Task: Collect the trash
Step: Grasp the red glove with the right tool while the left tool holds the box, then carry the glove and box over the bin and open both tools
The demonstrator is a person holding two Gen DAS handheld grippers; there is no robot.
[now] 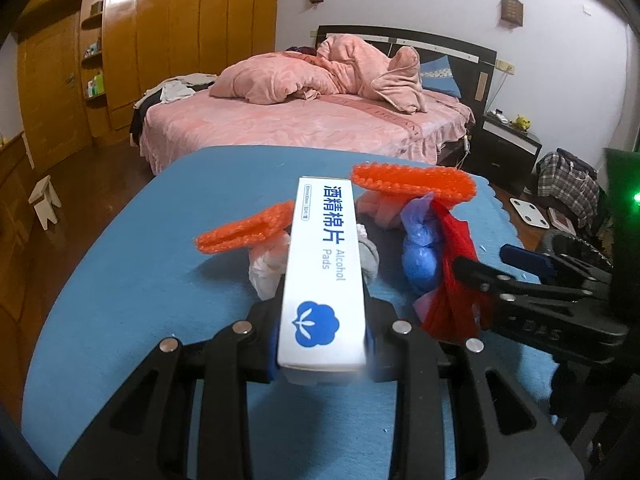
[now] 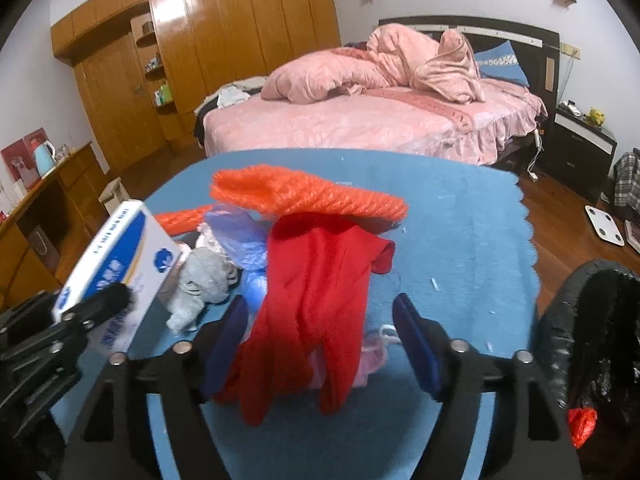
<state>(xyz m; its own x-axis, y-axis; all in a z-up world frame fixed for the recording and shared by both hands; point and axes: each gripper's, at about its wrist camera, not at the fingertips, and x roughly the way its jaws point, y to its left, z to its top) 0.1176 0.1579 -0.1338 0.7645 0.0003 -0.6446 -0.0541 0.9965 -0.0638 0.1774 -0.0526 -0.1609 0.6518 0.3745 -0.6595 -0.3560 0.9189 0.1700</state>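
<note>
Your right gripper [image 2: 320, 344] stands with its jaws spread wide, the blue pads clear on both sides of the limp red plastic bag [image 2: 316, 300] that hangs between them; nothing presses the bag, so it is not held. Your left gripper [image 1: 324, 344] is pinched on the white and blue cardboard box of alcohol pads [image 1: 320, 280], which sticks out along the fingers above the blue felt table mat [image 1: 140, 280].

Risks, as I judge them: if you close the right jaws where they are, you may catch only a loose fold of the red bag and it may slip free on the lift; the bag lies against the orange foam netting [image 2: 304, 196] and touches the blue knotted plastic bag [image 1: 418, 256], so a careless pull could drag those along or scatter them; the box juts far forward, so a swing of your left hand could knock the crumpled grey-white wad [image 2: 200, 280] or the orange netting off the mat.

The remaining trash sits heaped in the middle of the mat, just ahead of both grippers; the black-lined bin [image 2: 592, 328] stands at your right, beside the mat's edge, with a red scrap [image 2: 582, 424] already in it.
</note>
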